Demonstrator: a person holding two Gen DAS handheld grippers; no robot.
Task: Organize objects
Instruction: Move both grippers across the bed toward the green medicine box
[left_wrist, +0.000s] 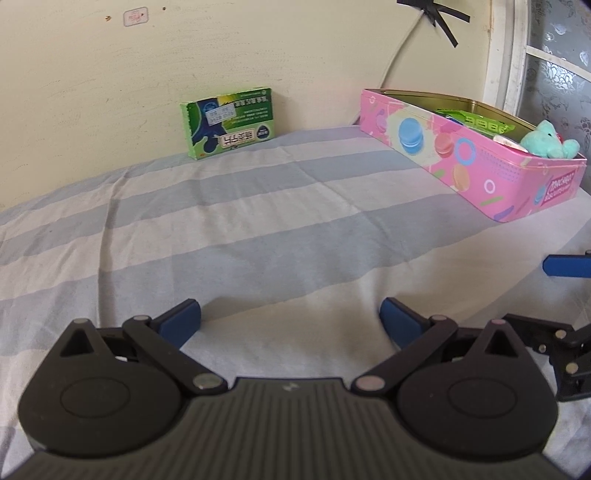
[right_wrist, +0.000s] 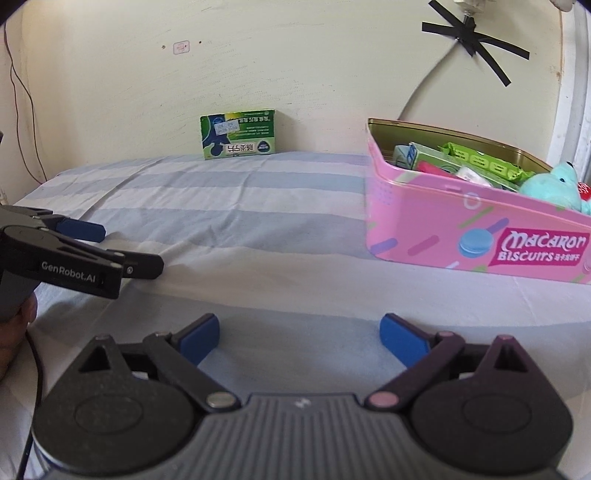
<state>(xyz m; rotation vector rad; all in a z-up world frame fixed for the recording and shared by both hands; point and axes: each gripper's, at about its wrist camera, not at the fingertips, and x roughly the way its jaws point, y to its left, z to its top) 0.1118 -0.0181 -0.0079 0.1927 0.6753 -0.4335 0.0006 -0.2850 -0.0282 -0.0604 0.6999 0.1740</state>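
A green box (left_wrist: 229, 122) (right_wrist: 240, 133) stands on edge against the back wall, alone on the striped sheet. A pink biscuit tin (left_wrist: 476, 162) (right_wrist: 461, 229) lies open to the right, holding green packets (right_wrist: 480, 162) and a teal plush toy (left_wrist: 550, 142) (right_wrist: 554, 188). My left gripper (left_wrist: 290, 321) is open near the front, nothing between its blue pads, far short of the green box. My right gripper (right_wrist: 299, 338) is also open and holds nothing, with the tin ahead to its right. In the right wrist view the left gripper (right_wrist: 81, 240) shows at the left edge.
The striped blue and white sheet (left_wrist: 258, 229) covers the whole surface, with folds at the left. The cream wall (right_wrist: 258, 74) rises right behind the green box. A cable taped with black strips (right_wrist: 469, 37) hangs above the tin. A window frame (left_wrist: 506, 55) stands at far right.
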